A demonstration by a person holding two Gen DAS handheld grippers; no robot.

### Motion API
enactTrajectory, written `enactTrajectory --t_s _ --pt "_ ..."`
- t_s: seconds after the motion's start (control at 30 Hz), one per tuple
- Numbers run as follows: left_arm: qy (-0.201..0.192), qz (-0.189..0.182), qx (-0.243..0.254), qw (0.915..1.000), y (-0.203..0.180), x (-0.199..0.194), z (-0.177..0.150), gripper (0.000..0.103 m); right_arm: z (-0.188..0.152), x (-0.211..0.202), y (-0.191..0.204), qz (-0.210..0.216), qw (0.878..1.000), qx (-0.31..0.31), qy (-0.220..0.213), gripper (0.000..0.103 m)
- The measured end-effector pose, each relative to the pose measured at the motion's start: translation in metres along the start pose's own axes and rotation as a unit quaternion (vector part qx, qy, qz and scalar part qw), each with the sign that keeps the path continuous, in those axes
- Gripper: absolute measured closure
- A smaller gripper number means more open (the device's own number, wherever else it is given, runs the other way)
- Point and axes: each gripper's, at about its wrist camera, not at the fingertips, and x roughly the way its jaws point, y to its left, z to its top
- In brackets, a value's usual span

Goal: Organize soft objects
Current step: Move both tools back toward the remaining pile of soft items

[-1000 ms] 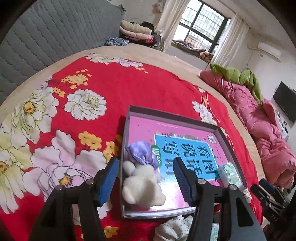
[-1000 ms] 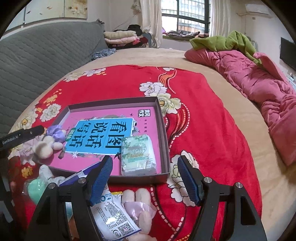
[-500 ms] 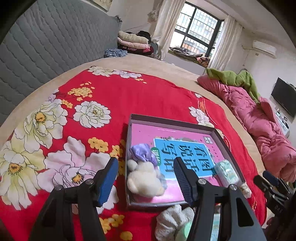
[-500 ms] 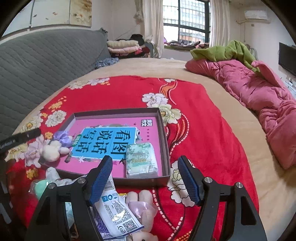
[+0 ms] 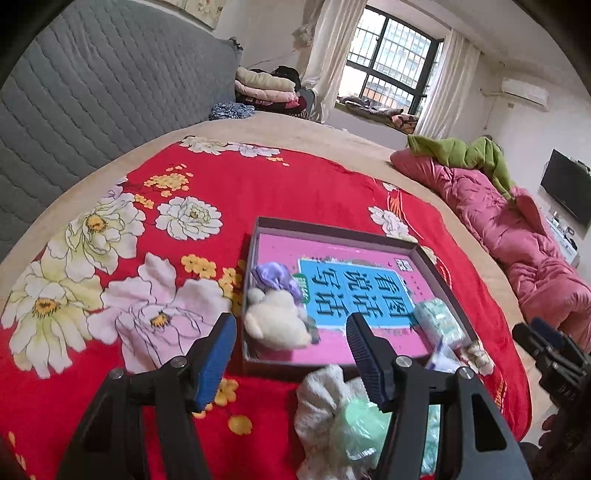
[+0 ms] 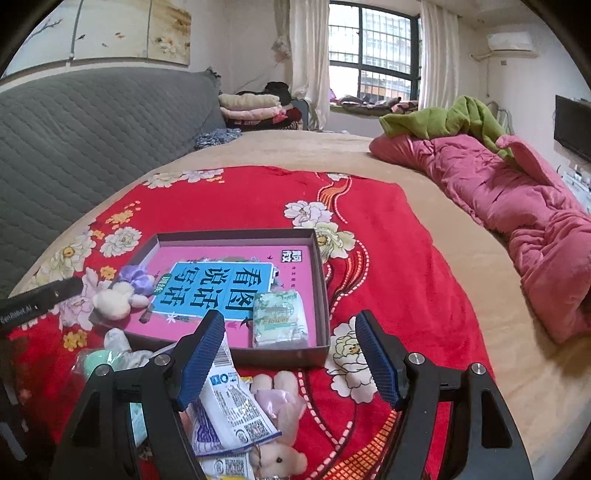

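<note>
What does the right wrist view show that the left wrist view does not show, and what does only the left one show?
Only the right wrist view: a pink plush bunny and white tissue packets in front of the box, plus wall paintings. Only the left wrist view: the yellow-centred white flower on the blanket. Both share: the shallow box, the white plush toy, the green tissue pack, the window and the pink quilt.

Daylight from window (image 6: 369, 55); bright, soft shadows; fisheye edges dark; slight blur

Box (image 6: 320, 280) on blanket (image 6: 388, 258); plush toy (image 6: 112, 301) in left end, tissue pack (image 6: 279, 319) right; packets (image 6: 229, 410) before box.
</note>
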Motion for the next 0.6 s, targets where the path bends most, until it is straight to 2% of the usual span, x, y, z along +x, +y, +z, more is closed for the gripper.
enactTrajectory --t_s 0.23,0.6 --pt "-0.005 -0.003 0.018 0.9998 -0.015 -0.016 -0.012 0.041 -0.001 -0.022 -0.010 -0.006 1.000 0.002 -0.008 0.028" --pt "-0.010 0.001 0.021 0.9997 -0.016 -0.041 -0.028 0.041 -0.015 -0.042 -0.011 0.000 1.000 -0.007 -0.007 0.028"
